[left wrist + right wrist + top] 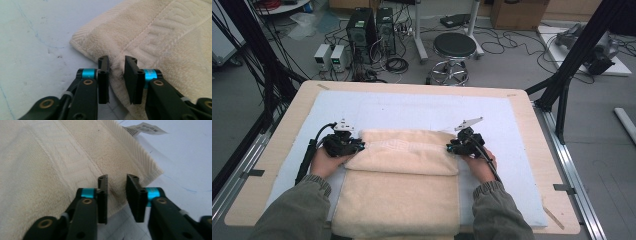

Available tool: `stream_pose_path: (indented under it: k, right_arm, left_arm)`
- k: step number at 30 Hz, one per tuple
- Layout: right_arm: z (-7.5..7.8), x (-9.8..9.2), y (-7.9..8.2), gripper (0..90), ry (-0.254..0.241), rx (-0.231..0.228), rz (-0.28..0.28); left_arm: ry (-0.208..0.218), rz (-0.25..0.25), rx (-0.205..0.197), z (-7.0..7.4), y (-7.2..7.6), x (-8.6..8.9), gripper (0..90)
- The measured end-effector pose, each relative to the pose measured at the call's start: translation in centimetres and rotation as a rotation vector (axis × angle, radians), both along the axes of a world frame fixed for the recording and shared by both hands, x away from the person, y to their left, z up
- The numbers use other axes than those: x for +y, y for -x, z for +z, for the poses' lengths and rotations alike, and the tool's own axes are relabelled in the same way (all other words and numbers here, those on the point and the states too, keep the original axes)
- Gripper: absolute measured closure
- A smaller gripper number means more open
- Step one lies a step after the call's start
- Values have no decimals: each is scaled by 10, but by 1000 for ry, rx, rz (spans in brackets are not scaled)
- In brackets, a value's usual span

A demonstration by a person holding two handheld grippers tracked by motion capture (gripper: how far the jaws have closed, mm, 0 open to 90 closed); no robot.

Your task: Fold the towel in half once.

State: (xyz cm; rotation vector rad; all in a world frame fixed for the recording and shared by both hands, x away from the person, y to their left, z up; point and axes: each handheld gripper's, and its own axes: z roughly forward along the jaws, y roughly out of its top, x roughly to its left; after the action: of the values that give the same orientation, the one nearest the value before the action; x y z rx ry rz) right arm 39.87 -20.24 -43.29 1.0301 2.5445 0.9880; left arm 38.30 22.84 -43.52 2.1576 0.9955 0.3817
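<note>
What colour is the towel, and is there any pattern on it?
Cream towel, with a raised geometric band woven across it; the left gripper view shows it best.

A black stool (pixel 454 46) is standing on the floor beyond the table's (pixel 532 130) far edge, with computer towers (pixel 371 27) sitting farther left.

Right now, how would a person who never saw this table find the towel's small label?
On the pale blue mat lies a folded cream towel. The white printed label sticks out from the towel's striped hem, beyond the right gripper. It is the sole paper-like piece with dark print.
</note>
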Motion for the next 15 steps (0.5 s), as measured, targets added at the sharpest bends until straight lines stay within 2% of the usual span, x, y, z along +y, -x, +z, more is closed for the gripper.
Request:
stream_pose_path:
  k: [5,8,12,15]
  right_arm:
    - [1,1,0,836,-11,15,17]
    - [2,-1,0,850,-16,25,34]
    - [7,-2,3,852,-34,24,55]
    - [14,-6,8,851,-74,36,77]
  left_arm:
    - [2,-2,7,1,0,0,832]
    - [-4,2,-3,3,1,1,839]
    - [20,6,-28,12,5,7,840]
    - [45,2,-46,20,10,13,840]
